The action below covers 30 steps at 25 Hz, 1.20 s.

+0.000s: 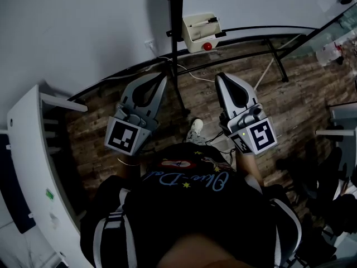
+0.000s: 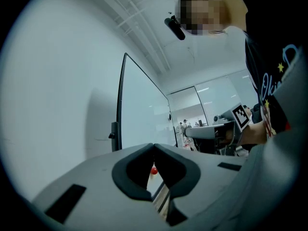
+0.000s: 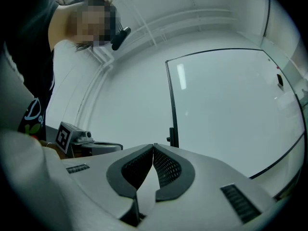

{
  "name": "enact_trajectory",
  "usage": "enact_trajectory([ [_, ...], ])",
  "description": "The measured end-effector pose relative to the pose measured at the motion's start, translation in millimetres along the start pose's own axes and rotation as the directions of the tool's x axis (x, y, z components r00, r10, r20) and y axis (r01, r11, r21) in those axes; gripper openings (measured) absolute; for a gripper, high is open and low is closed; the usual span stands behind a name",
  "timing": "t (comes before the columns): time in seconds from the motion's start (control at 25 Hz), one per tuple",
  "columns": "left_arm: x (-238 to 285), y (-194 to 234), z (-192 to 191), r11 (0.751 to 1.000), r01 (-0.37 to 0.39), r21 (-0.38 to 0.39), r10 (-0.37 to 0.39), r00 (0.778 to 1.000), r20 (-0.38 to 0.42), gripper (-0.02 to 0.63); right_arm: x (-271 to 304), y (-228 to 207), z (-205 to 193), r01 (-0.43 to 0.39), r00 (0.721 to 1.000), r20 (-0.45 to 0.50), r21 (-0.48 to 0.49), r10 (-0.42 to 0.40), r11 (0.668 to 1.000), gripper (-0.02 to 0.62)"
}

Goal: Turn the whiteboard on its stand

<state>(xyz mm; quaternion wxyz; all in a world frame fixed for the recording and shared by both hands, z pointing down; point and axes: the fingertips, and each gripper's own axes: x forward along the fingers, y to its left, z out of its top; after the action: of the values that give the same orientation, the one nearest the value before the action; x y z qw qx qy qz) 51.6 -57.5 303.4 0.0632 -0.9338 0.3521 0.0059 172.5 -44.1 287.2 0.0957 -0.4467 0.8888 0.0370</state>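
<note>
The left claw (image 1: pixel 163 78) and the right claw (image 1: pixel 219 77) are both shut tight and hold nothing. They are held side by side and point at the whiteboard (image 1: pixel 262 4), which stands upright ahead of them. Its black stand post (image 1: pixel 175 38) rises ahead between them, nearer the left claw, and a small tray (image 1: pixel 199 27) with a red ball (image 1: pixel 207 46) under it hangs ahead of the right claw.

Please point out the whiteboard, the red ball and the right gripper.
whiteboard (image 3: pixel 226 114): right gripper view, its white face.
red ball (image 1: pixel 207 46): head view, its middle.
right gripper (image 1: pixel 221 78): head view, between its shut fingertips.
</note>
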Motion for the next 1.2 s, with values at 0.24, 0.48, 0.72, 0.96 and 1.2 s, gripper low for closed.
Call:
enact_trajectory([
  [0.24, 22, 5, -3, 1.000, 0.009, -0.004, -0.009, 1.000, -0.010, 0.006, 8, -18, -3, -0.009, 1.000, 0.001, 0.009, 0.009, 1.000, 0.031],
  [0.48, 42, 9, -5, 1.000, 0.003, -0.003, -0.003, 1.000, -0.013, 0.008, 15, -36, -5, -0.020, 1.000, 0.009, 0.021, 0.019, 1.000, 0.031],
  [0.72, 60, 16, -9, 1.000, -0.005, -0.009, 0.004, 1.000, -0.020, 0.008, 24, -55, -11, -0.023, 1.000, 0.008, 0.027, 0.022, 0.999, 0.031],
  [0.96, 76, 23, -16, 1.000, -0.013, -0.016, 0.013, 0.999, -0.035, 0.008, 31, -74, -22, -0.017, 1.000, -0.005, 0.037, 0.017, 0.999, 0.031],
  [1.2, 88, 33, -17, 0.999, -0.038, -0.008, 0.037, 0.998, -0.043, 0.011, 44, -91, -27, -0.031, 1.000, -0.005, 0.051, 0.031, 0.998, 0.031],
])
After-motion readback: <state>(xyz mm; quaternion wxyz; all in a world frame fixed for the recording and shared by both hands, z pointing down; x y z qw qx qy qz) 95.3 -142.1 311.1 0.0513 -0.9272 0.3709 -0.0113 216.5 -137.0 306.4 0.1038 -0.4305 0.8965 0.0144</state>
